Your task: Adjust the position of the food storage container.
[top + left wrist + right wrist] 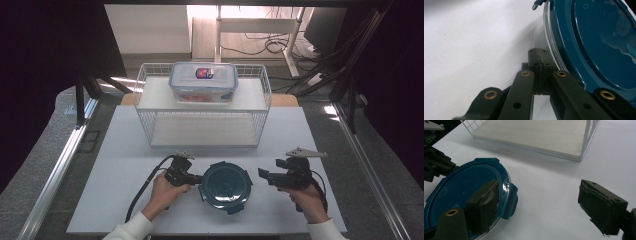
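Note:
A round clear container with a dark teal lid (225, 185) sits on the white table near the front middle. My left gripper (199, 179) is at its left rim, jaws shut with the pads pressed together. In the left gripper view the fingertips (539, 53) lie against the clear wall just under the lid (599, 45), with nothing seen between them. My right gripper (261, 175) is a little to the right of the container, open and pointing at it. In the right gripper view the gripper (541, 207) has its left pad in front of the lid (461, 187).
A white wire rack (150, 100) with two shelves stands behind the round container. On its top shelf is a rectangular clear box with a blue-rimmed lid (203, 80). The lower shelf board (536, 137) is bare. Metal rails run along both table sides.

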The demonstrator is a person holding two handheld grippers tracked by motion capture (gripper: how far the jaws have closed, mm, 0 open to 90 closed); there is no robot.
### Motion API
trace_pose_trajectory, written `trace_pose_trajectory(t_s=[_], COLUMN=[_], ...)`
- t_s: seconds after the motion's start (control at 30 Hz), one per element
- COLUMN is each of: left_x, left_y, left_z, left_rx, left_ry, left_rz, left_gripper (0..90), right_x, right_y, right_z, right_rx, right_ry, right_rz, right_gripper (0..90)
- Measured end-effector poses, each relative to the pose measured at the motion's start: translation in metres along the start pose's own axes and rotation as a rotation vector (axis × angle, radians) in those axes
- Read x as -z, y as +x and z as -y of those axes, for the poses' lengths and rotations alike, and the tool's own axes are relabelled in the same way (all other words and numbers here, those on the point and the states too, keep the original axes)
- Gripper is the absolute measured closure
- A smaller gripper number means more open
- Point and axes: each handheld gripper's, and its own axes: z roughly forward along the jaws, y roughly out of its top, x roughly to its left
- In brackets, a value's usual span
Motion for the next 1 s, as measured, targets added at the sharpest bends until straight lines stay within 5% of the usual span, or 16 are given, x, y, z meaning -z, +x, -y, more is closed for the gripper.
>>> trace_pose_trajectory(t_s=[0.3,0.37,0.43,0.6,0.87,1.0], left_x=[0.034,0.049,0.064,0.079,0.083,0.082], left_y=[-0.002,-0.007,-0.017,-0.024,-0.024,-0.028], left_z=[0.005,0.01,0.018,0.028,0.04,0.04], left_rx=[0.014,0.019,0.03,0.056,0.07,0.062], left_ry=[-0.121,-0.163,-0.218,-0.244,-0.25,-0.247], left_rz=[-0.027,-0.044,-0.132,-0.108,-0.148,-0.122], left_gripper=[89.5,76.3,60.1,30.2,17.4,17.2], right_x=[0.003,0.002,0.001,0.0,0.001,0.001], right_y=[0.006,0.009,0.01,0.014,0.012,0.013], right_z=[0.001,0.001,0.001,0.004,0.006,0.007], right_rx=[0.028,0.039,0.041,0.05,0.047,0.047], right_ry=[-0.023,-0.021,-0.017,-0.013,0.002,0.008], right_rz=[-0.011,-0.023,-0.033,-0.063,-0.08,-0.088], right_gripper=[16.9,16.6,16.3,14.6,14.6,14.6])
